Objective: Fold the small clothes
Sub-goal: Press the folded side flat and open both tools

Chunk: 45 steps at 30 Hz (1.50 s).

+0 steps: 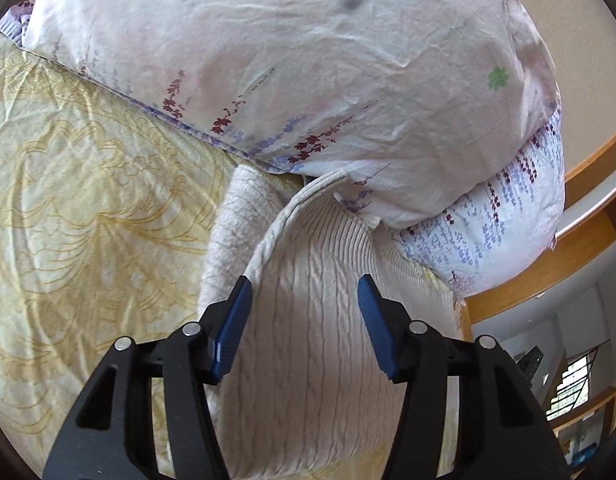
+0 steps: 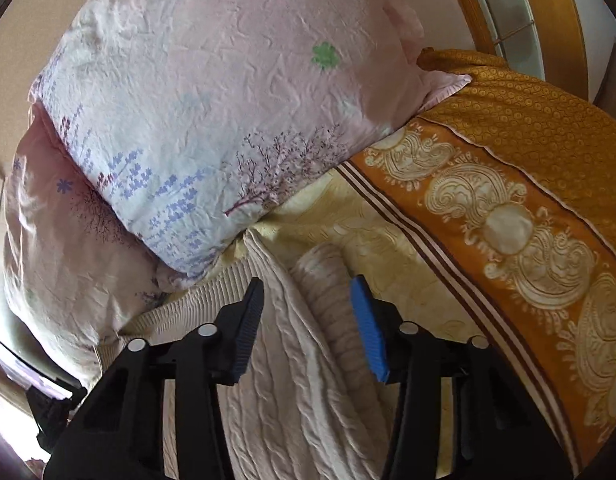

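A cream cable-knit sweater lies on the yellow patterned bedsheet, its far end against the pillows. My left gripper is open, its blue fingers spread just above the sweater, the left one near the ribbed edge. In the right wrist view the same sweater lies under my right gripper, which is open and holds nothing. A rolled or folded sleeve lies between the right gripper's jaws.
Two floral pillows are stacked at the head of the bed, also in the right wrist view. An orange patterned blanket lies to the right. A wooden bed frame and room shelves show at the right.
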Motion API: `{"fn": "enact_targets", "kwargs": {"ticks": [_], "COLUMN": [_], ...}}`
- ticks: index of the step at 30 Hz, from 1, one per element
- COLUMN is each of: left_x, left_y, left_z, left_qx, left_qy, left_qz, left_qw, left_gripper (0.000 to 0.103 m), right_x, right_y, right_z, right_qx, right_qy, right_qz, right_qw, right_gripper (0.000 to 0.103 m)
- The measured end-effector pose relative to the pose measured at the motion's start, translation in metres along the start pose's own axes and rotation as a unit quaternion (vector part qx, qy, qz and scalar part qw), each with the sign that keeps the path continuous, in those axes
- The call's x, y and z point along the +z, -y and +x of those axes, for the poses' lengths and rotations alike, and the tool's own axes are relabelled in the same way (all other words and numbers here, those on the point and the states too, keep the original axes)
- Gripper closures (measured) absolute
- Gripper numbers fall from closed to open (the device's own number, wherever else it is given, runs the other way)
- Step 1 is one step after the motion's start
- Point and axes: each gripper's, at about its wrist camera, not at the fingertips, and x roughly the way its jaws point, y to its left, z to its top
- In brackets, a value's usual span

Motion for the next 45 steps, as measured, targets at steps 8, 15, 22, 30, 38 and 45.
{"fn": "enact_targets", "kwargs": {"ticks": [8, 15, 22, 30, 38, 45], "left_x": [-0.029, -0.042, -0.038, -0.04, -0.022, -0.016], "left_y": [0.002, 0.003, -0.002, -0.001, -0.011, -0.019], "left_z": [-0.017, -0.009, -0.016, -0.012, -0.027, -0.012], "left_qx": [0.032, 0.035, 0.044, 0.063, 0.052, 0.027], "left_qy": [-0.029, -0.05, -0.04, -0.043, -0.006, -0.03], "left_qz": [0.064, 0.078, 0.08, 0.093, 0.048, 0.019], "left_qw": [0.997, 0.9951, 0.995, 0.9928, 0.9975, 0.999], "left_gripper": [0.061, 0.086, 0.088, 0.085, 0.047, 0.043], "right_x": [-0.034, -0.04, -0.05, -0.054, -0.047, -0.058], "right_y": [-0.009, -0.01, -0.008, -0.008, -0.048, -0.089], "right_z": [0.007, -0.008, -0.024, -0.012, -0.021, 0.014], "right_qx": [-0.011, -0.008, -0.024, -0.058, -0.015, -0.007], "right_qy": [-0.045, -0.022, -0.013, -0.029, 0.013, -0.023], "right_qz": [-0.065, -0.081, -0.082, -0.077, -0.119, -0.179], "right_qw": [0.997, 0.996, 0.996, 0.995, 0.993, 0.984], "right_gripper": [0.074, 0.092, 0.092, 0.086, 0.056, 0.056]}}
